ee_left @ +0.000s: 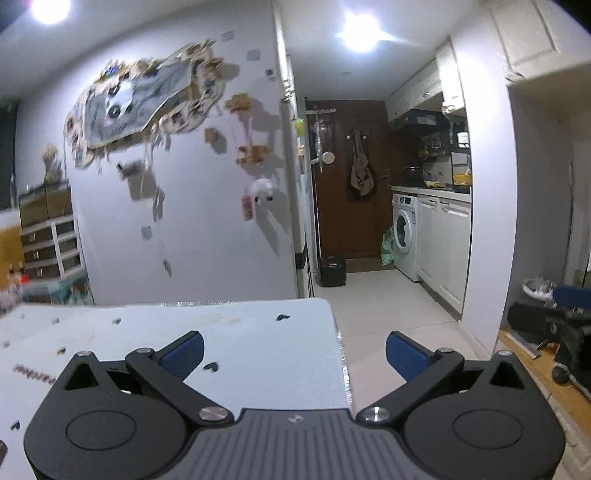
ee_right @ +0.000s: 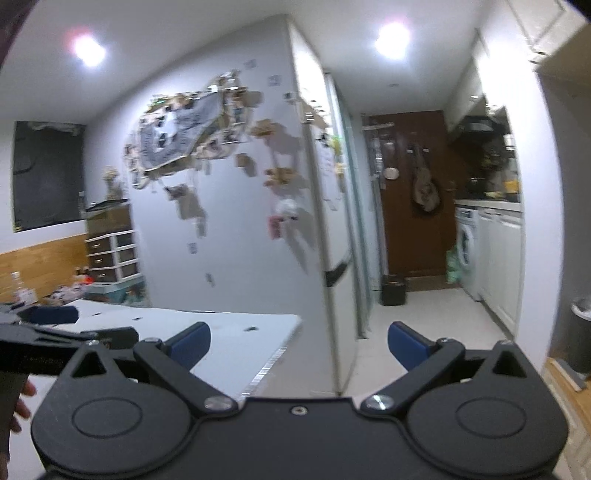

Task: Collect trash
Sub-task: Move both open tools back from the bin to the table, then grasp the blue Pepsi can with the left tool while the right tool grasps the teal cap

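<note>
While a small black bin [ee_left: 332, 271] stands mid-frame, contents unseen, left gripper [ee_left: 294, 354] and right gripper [ee_right: 299, 343] gape wide, empty.

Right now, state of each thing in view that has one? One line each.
left tongs: open, empty, over the table's right edge
right tongs: open, empty
table: small dark scraps scattered on top
washing machine: door shut
brown door: shut, bag hanging on it
black bin: upright on the floor by the door
ceiling lights: on
</note>
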The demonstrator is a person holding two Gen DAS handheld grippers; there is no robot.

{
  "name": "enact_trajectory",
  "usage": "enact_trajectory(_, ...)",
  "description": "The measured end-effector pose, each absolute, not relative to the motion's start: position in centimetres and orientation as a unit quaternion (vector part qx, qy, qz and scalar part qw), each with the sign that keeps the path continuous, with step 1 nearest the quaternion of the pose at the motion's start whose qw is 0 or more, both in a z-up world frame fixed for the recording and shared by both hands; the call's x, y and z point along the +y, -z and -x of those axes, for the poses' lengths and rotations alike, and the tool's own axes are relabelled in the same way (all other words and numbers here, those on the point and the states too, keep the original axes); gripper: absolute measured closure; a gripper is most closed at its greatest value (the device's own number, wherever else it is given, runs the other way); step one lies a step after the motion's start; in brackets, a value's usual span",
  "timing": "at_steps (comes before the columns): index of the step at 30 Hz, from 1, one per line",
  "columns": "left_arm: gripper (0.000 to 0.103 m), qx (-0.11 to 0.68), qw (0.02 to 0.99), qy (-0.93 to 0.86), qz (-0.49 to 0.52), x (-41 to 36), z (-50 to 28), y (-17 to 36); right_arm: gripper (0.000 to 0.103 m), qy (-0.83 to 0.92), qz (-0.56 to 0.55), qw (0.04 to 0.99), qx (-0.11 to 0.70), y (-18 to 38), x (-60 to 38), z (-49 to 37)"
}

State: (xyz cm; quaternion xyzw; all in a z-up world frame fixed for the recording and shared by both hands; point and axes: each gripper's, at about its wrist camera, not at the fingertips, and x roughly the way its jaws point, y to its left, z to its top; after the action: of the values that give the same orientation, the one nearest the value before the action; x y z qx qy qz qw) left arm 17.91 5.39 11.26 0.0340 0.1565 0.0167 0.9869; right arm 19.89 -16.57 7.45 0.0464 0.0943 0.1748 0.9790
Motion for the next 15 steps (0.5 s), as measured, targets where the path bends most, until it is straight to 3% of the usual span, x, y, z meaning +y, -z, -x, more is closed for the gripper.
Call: enact_trajectory(15,0.000,0.198,0.974,-0.097,0.043,22.7,-18.3,-11.8,0.000,-0.281,0.019,0.948,0.145,-4.3,-2.1,-22.1)
